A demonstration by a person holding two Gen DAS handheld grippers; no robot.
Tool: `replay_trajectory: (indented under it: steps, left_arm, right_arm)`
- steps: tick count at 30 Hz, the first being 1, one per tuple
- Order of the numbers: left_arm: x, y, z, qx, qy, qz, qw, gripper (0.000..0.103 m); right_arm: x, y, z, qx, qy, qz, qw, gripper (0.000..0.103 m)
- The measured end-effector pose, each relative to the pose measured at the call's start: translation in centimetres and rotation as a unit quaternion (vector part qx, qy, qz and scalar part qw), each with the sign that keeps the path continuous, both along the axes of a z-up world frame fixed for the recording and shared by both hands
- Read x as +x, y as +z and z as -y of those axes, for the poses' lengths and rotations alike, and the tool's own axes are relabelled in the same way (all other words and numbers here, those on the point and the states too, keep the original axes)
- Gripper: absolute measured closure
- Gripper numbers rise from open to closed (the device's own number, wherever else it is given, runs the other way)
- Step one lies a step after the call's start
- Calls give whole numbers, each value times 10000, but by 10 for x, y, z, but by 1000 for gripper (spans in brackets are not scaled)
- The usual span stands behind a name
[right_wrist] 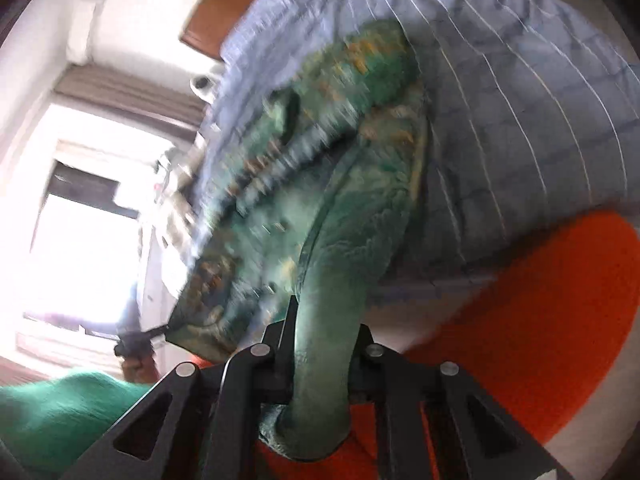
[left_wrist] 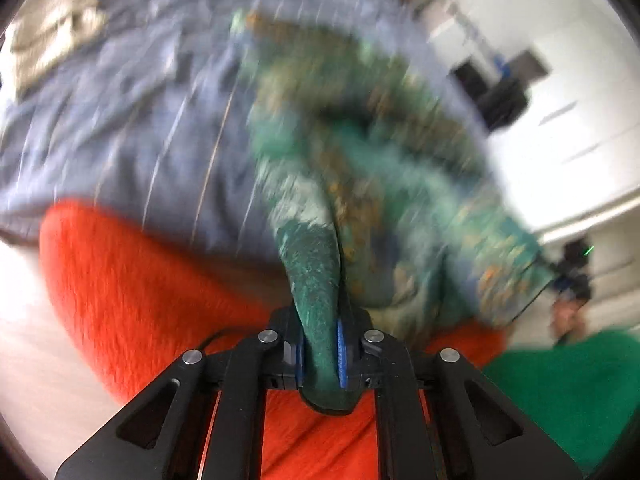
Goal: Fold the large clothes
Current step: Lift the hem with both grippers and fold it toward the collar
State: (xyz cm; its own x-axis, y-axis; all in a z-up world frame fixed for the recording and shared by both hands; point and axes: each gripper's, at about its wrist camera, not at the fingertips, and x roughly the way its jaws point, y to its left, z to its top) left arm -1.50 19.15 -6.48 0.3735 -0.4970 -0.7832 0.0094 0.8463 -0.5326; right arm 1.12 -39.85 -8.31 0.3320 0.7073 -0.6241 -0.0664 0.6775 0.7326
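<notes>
Between our left gripper's (left_wrist: pixel 320 354) blue pads (left_wrist: pixel 341 354), a bunched edge of the green patterned garment (left_wrist: pixel 360 168) is being clamped tight; at six o'clock in the right wrist view, our right gripper (right_wrist: pixel 320 364) is likewise pinching a thick roll of the same cloth. From both grips the garment is stretching away toward twelve o'clock, hanging loose and crumpled over the blue striped bedspread (left_wrist: pixel 120 120), with its far end seemingly resting on the bed, though blur is hiding the contact. An orange cloth (left_wrist: pixel 140 300) is lying nearer to us, at seven o'clock in the left view and four o'clock in the right, and a plain green cloth (left_wrist: pixel 568 392) is showing at four o'clock on the left. We are judging the fold as barely begun: two edges are being gripped, but no crease is showing yet, and spreading, folding and smoothing are all still waiting.
</notes>
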Motion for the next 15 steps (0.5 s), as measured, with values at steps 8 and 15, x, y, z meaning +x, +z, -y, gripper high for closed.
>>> replay_trajectory:
  steps: [8,15]
  left_arm:
    - [122,47,-19,-51,430,975,9943,93]
    - [234,-8,-31,28,1001,493,9938,92]
  right_arm:
    - [104,53,1,311,-151,1065,9937,89]
    - [225,16,12,451,-898,894,9909,89]
